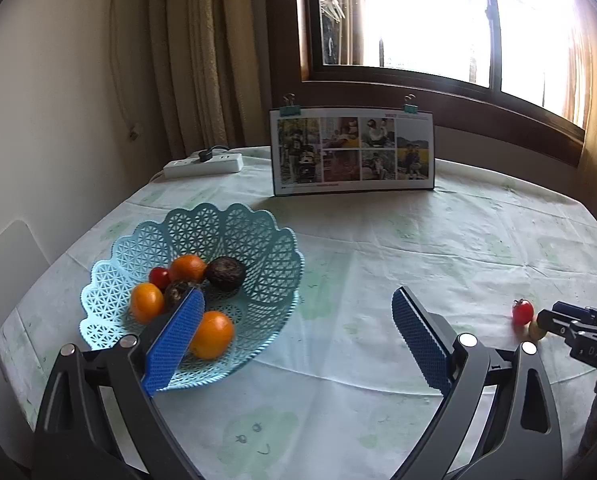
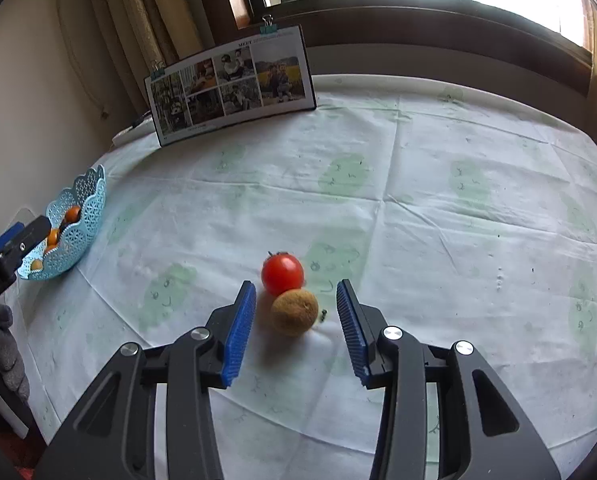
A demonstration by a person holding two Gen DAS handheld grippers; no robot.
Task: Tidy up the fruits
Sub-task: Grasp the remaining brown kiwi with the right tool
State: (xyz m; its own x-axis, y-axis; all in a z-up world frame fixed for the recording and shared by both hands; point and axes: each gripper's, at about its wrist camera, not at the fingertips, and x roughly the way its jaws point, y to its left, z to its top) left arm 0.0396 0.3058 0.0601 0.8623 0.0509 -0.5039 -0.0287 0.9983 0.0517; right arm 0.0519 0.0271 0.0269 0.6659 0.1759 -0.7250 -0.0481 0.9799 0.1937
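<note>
A light blue lattice basket [image 1: 254,240] on the left of the table holds three oranges [image 1: 211,334], a small red tomato [image 1: 159,277] and two dark brown fruits [image 1: 226,274]. My left gripper [image 1: 298,300] is open just in front of the basket, its left pad over the rim. On the cloth a red tomato [image 2: 282,273] touches a tan round fruit [image 2: 294,311]. My right gripper [image 2: 296,294] is open, and the tan fruit lies between its blue pads without touching them. The same tomato [image 1: 522,312] and the right gripper [image 1: 546,322] show at the far right of the left wrist view.
A clipped photo board [image 1: 352,151] stands upright at the back of the table, with a white power strip [image 1: 203,165] to its left. A pale cloth with green prints [image 2: 418,220] covers the table. A curtain and a window lie behind. A gloved hand [image 2: 6,344] is at the left edge.
</note>
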